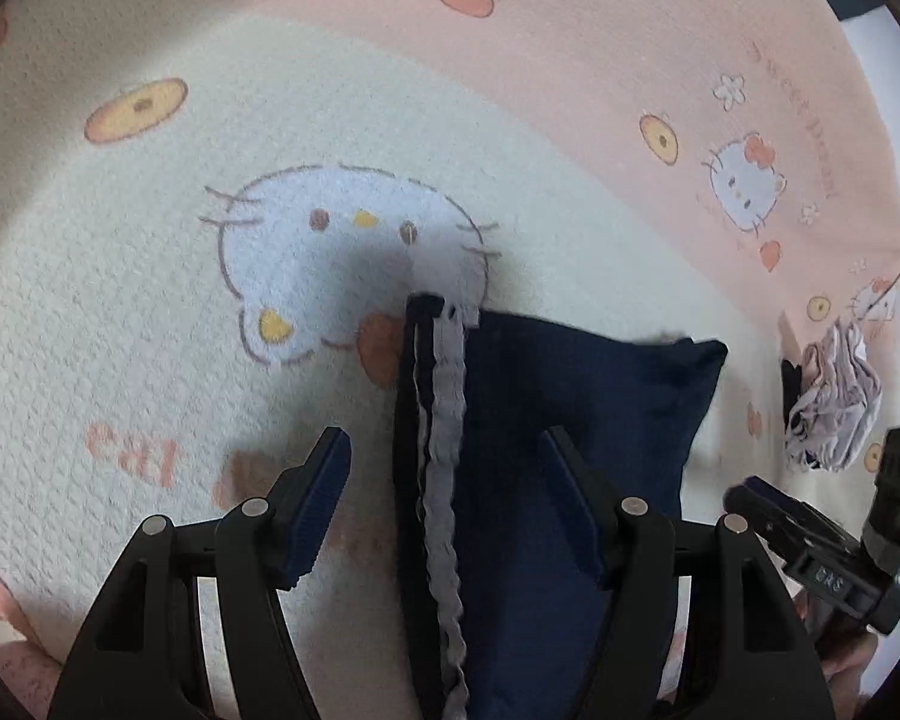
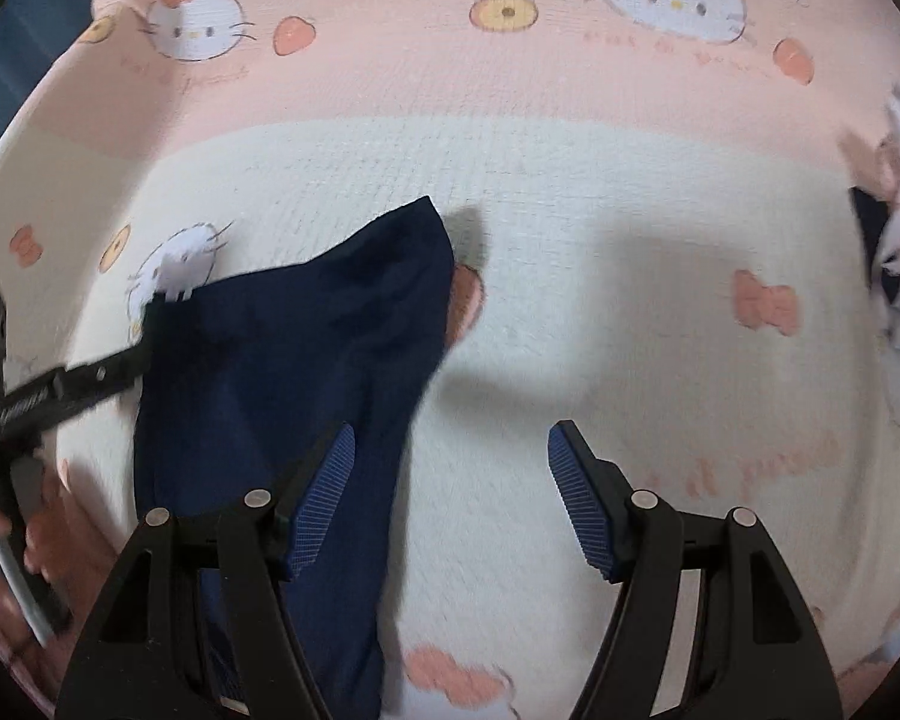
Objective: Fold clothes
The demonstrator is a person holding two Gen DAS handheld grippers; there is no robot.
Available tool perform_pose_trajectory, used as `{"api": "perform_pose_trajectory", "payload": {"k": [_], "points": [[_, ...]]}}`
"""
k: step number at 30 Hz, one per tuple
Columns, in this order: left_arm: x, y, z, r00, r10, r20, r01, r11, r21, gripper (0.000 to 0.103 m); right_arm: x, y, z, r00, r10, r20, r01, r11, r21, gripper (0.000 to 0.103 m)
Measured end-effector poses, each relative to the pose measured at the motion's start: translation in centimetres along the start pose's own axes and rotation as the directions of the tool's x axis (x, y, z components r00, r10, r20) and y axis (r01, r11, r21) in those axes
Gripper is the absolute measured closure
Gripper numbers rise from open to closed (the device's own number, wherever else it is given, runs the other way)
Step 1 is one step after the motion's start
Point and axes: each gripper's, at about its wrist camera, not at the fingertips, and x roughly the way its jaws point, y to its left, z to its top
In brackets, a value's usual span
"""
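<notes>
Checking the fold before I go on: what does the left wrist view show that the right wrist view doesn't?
Only the left wrist view shows the grey wavy waistband along the navy garment's edge, between the open left gripper. Only the right wrist view shows bare blanket between the open right gripper. Both show the navy garment, the crumpled pale clothes and the blanket.

Bed cover (image 1: pixel 150 312): textured cloth, cream middle, pink band toward 12 o'clock, printed with cat faces, bows, round orange motifs, faint pink lettering. Navy garment (image 1: pixel 570 420) lies folded flat on cream part, near centre of left wrist view, grey wavy trim along its 9 o'clock edge; one corner overlaps big cat face (image 1: pixel 342 252). Crumpled pile (image 1: pixel 834 396) of grey-white cloth lies on cover at 3 o'clock, apart from navy garment.
</notes>
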Motion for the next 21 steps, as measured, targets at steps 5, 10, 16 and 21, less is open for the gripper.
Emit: {"api": "perform_pose_trajectory", "payload": {"k": [5,10,16,21], "points": [[0.0,-0.6,0.4,0.999,-0.011,0.033,0.010,1.000,0.029,0.041,5.1,1.4,2.9,1.000,0.021,-0.010,-0.020,1.000,0.024,0.034],[1.0,-1.2,0.1,1.000,-0.003,-0.005,0.003,0.998,0.055,0.042,7.1,2.0,4.5,0.999,0.031,-0.010,-0.031,1.000,0.005,0.030],[1.8,-2.8,-0.2,0.989,0.140,0.043,-0.144,0.979,0.145,0.079,7.8,3.8,4.9,0.999,-0.032,0.010,0.032,0.995,-0.096,0.036],[1.0,-6.2,0.3,0.996,0.056,0.069,-0.072,0.965,0.252,0.092,6.4,4.0,4.9,0.997,0.055,0.044,-0.050,0.992,-0.116,0.086]]}}
